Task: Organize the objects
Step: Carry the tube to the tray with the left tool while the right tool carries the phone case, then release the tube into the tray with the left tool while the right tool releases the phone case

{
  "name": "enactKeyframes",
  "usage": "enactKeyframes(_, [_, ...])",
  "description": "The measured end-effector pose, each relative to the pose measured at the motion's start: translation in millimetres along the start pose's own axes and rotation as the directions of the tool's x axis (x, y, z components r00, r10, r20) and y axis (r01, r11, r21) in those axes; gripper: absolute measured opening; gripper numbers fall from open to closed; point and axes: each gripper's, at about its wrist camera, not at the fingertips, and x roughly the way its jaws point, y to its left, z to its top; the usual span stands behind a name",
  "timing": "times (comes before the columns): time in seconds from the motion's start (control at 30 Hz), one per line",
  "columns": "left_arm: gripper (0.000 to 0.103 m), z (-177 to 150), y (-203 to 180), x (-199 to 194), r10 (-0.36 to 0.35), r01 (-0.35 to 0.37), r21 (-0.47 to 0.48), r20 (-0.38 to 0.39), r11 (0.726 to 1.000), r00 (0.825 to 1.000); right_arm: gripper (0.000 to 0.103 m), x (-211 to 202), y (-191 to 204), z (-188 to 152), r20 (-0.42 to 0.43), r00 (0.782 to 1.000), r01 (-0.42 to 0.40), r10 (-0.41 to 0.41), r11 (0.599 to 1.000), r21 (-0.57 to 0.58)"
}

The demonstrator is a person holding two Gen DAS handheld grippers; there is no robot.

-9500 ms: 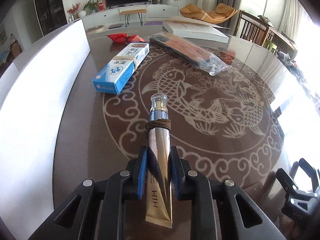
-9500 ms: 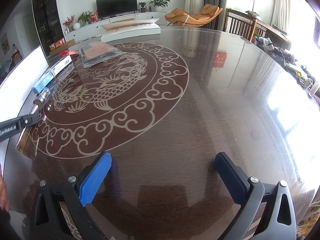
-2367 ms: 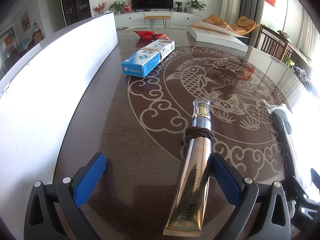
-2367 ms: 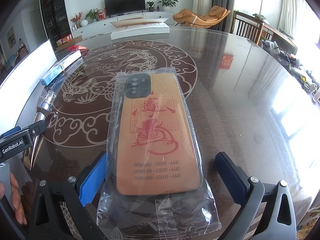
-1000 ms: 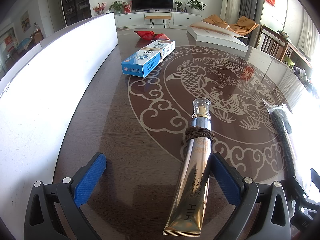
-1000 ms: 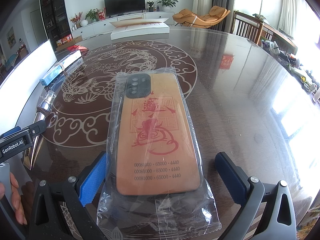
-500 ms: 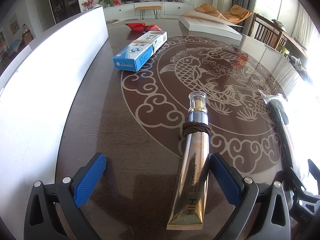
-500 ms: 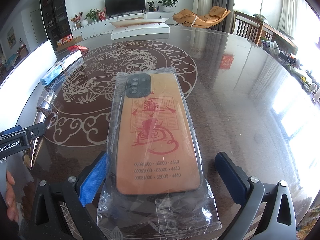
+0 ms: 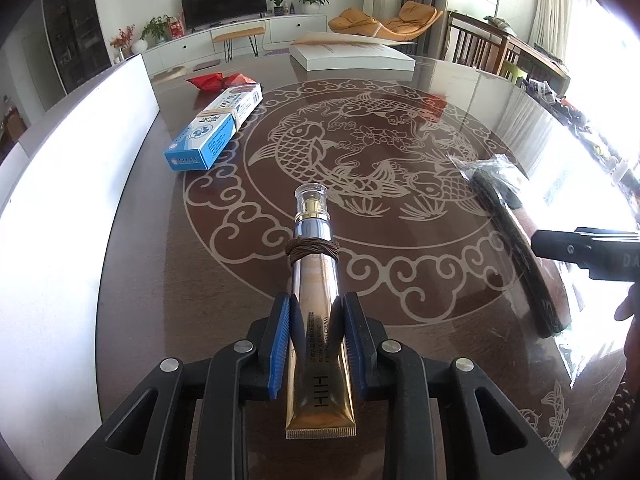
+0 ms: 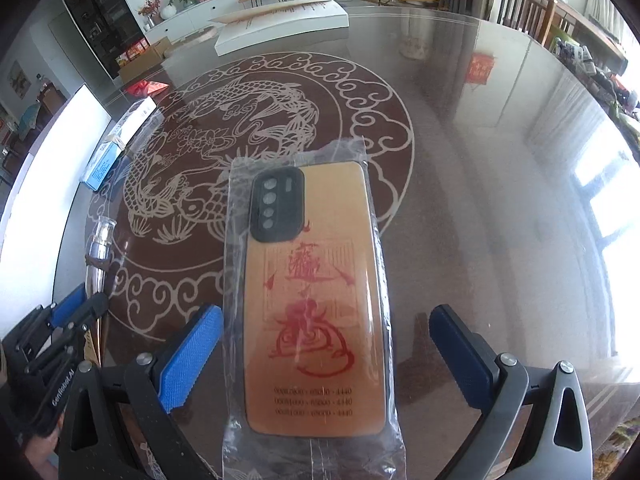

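My left gripper (image 9: pixel 319 344) is shut on a gold cream tube (image 9: pixel 318 312) with a clear cap and a brown band round its neck, lying on the dark round table (image 9: pixel 168 272). The tube (image 10: pixel 98 256) and the left gripper (image 10: pixel 68 316) also show at the left of the right wrist view. My right gripper (image 10: pixel 324 356) is open, its blue pads either side of an orange phone case in a clear bag (image 10: pixel 312 300) that lies flat. The bagged case (image 9: pixel 516 240) shows edge-on in the left wrist view.
A blue and white box (image 9: pixel 216 132) lies at the far left of the table, with a red packet (image 9: pixel 218 80) behind it. A flat white box (image 9: pixel 352 56) sits at the far edge. A white panel (image 9: pixel 60 184) runs along the table's left side.
My left gripper has closed on the cream tube, which half a second ago lay between its open pads. The right wrist view has risen and tilted down over the bagged case.
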Motion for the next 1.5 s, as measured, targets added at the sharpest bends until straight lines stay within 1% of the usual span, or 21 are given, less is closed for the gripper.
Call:
enactKeyframes(0.07, [0.026, -7, 3, -5, -0.032, 0.033, -0.026, 0.015, 0.999, 0.999, 0.086, 10, 8, 6, -0.026, 1.000, -0.002, 0.002, 1.000, -0.029])
enactKeyframes(0.1, [0.026, -12, 5, -9, -0.046, 0.047, -0.036, 0.024, 0.998, 0.999, 0.075, 8, 13, 6, 0.000, 0.999, 0.045, -0.045, 0.997, -0.064])
enactKeyframes(0.3, [0.026, -32, 19, -57, -0.107, 0.116, -0.068, 0.123, 0.991, 0.987, 0.075, -23, 26, -14, 0.040, 0.999, -0.018, 0.021, 0.996, -0.091])
enactKeyframes(0.4, [0.026, -33, 32, -93, -0.129, 0.149, -0.093, 0.191, 0.985, 0.973, 0.075, -52, 43, -15, 0.075, 0.991, -0.104, 0.111, 0.990, -0.094])
enactKeyframes(0.5, [0.026, -29, 57, -134, -0.120, 0.160, -0.132, 0.269, 0.978, 0.956, 0.075, -84, 76, -5, 0.113, 0.971, -0.195, 0.209, 0.973, -0.123])
enactKeyframes(0.6, [0.026, -22, 95, -171, -0.065, 0.129, -0.176, 0.332, 0.976, 0.941, 0.075, -115, 128, 1, 0.130, 0.930, -0.319, 0.342, 0.932, -0.171])
enactKeyframes(0.73, [0.026, -22, 155, -197, 0.076, 0.012, -0.249, 0.341, 0.968, 0.937, 0.075, -140, 214, 3, 0.102, 0.844, -0.493, 0.526, 0.837, -0.238])
enactKeyframes(0.8, [0.026, -27, 186, -199, 0.165, -0.071, -0.288, 0.314, 0.955, 0.935, 0.075, -141, 258, 3, 0.059, 0.802, -0.562, 0.595, 0.784, -0.265])
enactKeyframes(0.87, [0.026, -33, 217, -195, 0.234, -0.140, -0.333, 0.262, 0.933, 0.936, 0.075, -137, 300, 1, 0.024, 0.773, -0.601, 0.633, 0.745, -0.290])
enactKeyframes(0.97, [0.028, -45, 258, -175, 0.329, -0.254, -0.396, 0.134, 0.883, 0.935, 0.078, -116, 351, -4, -0.027, 0.720, -0.668, 0.693, 0.682, -0.299])
enactKeyframes(1.0, [0.034, -49, 268, -170, 0.355, -0.284, -0.420, 0.099, 0.862, 0.930, 0.084, -105, 361, -4, -0.064, 0.722, -0.676, 0.689, 0.681, -0.282])
enactKeyframes(1.03, [0.047, -58, 277, -168, 0.369, -0.300, -0.445, 0.075, 0.844, 0.926, 0.084, -96, 366, -5, -0.090, 0.729, -0.675, 0.678, 0.691, -0.258])
enactKeyframes(1.07, [0.053, -64, 283, -168, 0.368, -0.296, -0.471, 0.066, 0.831, 0.927, 0.084, -89, 368, -6, -0.103, 0.729, -0.678, 0.677, 0.693, -0.243])
enactKeyframes(1.1, [0.064, -69, 285, -171, 0.360, -0.277, -0.494, 0.078, 0.824, 0.930, 0.084, -86, 364, -9, -0.096, 0.727, -0.680, 0.680, 0.692, -0.242])
enactKeyframes(1.13, [0.072, -72, 286, -172, 0.355, -0.256, -0.510, 0.105, 0.821, 0.929, 0.084, -86, 356, -10, -0.070, 0.735, -0.667, 0.674, 0.702, -0.249])
enactKeyframes(1.2, [0.078, -75, 280, -177, 0.359, -0.238, -0.517, 0.148, 0.822, 0.921, 0.087, -84, 330, -12, -0.003, 0.766, -0.621, 0.643, 0.739, -0.261])
enactKeyframes(1.23, [0.079, -73, 273, -177, 0.356, -0.231, -0.508, 0.163, 0.830, 0.920, 0.091, -81, 313, -11, 0.027, 0.782, -0.596, 0.623, 0.759, -0.260])
enactKeyframes(1.3, [0.079, -61, 253, -177, 0.330, -0.210, -0.468, 0.190, 0.858, 0.925, 0.094, -70, 272, -9, 0.104, 0.835, -0.501, 0.540, 0.825, -0.263])
enactKeyframes(1.4, [0.081, -39, 211, -171, 0.282, -0.190, -0.371, 0.212, 0.909, 0.936, 0.095, -40, 206, -11, 0.185, 0.930, -0.269, 0.318, 0.931, -0.248])
enactKeyframes(1.43, [0.082, -32, 194, -169, 0.273, -0.191, -0.336, 0.216, 0.922, 0.938, 0.095, -29, 184, -15, 0.193, 0.950, -0.198, 0.245, 0.952, -0.233])
enactKeyframes(1.5, [0.082, -21, 164, -166, 0.257, -0.193, -0.271, 0.226, 0.943, 0.940, 0.095, -11, 139, -20, 0.205, 0.970, -0.093, 0.133, 0.976, -0.195])
